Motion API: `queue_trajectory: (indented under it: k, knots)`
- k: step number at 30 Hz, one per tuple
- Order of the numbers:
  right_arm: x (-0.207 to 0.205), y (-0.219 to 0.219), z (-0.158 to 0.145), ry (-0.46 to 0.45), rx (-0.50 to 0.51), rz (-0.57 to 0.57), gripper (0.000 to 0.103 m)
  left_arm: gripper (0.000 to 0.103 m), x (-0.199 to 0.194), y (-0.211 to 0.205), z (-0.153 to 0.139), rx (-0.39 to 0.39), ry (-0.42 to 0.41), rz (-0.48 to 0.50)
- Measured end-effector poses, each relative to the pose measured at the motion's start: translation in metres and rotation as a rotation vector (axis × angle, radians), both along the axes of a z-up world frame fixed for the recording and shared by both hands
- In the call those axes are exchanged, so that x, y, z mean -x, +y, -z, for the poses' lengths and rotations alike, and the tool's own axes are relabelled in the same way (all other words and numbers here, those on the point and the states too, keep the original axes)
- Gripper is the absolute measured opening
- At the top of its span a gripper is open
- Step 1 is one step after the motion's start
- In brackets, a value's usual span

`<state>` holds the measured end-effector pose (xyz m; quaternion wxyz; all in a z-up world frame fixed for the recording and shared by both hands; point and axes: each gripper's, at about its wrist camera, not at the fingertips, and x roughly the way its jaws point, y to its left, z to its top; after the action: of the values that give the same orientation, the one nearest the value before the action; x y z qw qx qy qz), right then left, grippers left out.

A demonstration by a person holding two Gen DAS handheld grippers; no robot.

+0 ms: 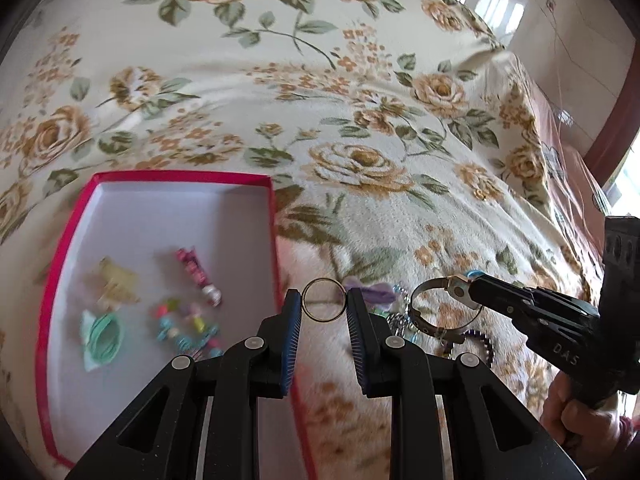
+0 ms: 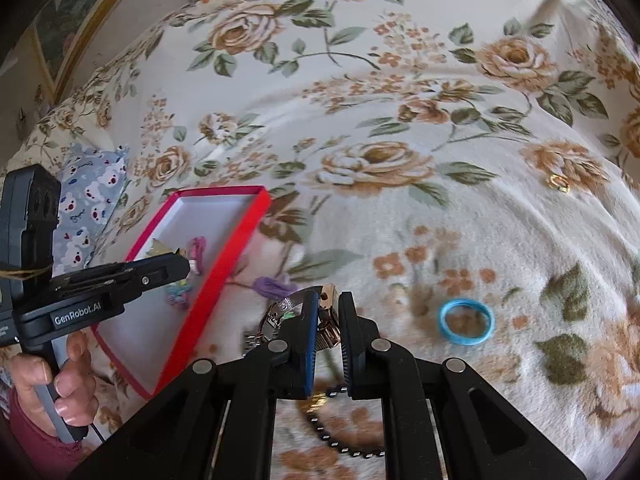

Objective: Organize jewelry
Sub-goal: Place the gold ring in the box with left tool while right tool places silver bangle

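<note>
My left gripper (image 1: 324,306) is shut on a thin gold bangle (image 1: 323,299), held just right of the red box (image 1: 86,204), which has a white inside and holds several small hair clips and beads (image 1: 188,320). My right gripper (image 2: 329,312) is shut on a metal wristwatch (image 2: 328,320); in the left wrist view the watch (image 1: 440,312) hangs from it above the pile. A dark bead bracelet (image 2: 340,444), a purple hair tie (image 2: 274,285), a blue ring (image 2: 466,321) and a small gold ring (image 2: 559,183) lie on the blanket.
Everything sits on a cream floral blanket (image 1: 360,120) over a bed. A blue patterned cloth (image 2: 92,196) lies behind the red box (image 2: 224,200). The bed's far edge and a tiled floor (image 1: 560,20) show at upper right.
</note>
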<state>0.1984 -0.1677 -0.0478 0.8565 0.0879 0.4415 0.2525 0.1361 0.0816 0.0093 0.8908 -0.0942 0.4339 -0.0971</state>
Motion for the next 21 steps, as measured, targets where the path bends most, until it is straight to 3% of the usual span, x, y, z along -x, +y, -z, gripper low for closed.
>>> queue_trajectory:
  k: [21]
  knots:
    - [0.030,0.103,-0.021,-0.044,-0.040,-0.201,0.010,0.022,0.092,0.089,-0.014,0.001,0.005,-0.192]
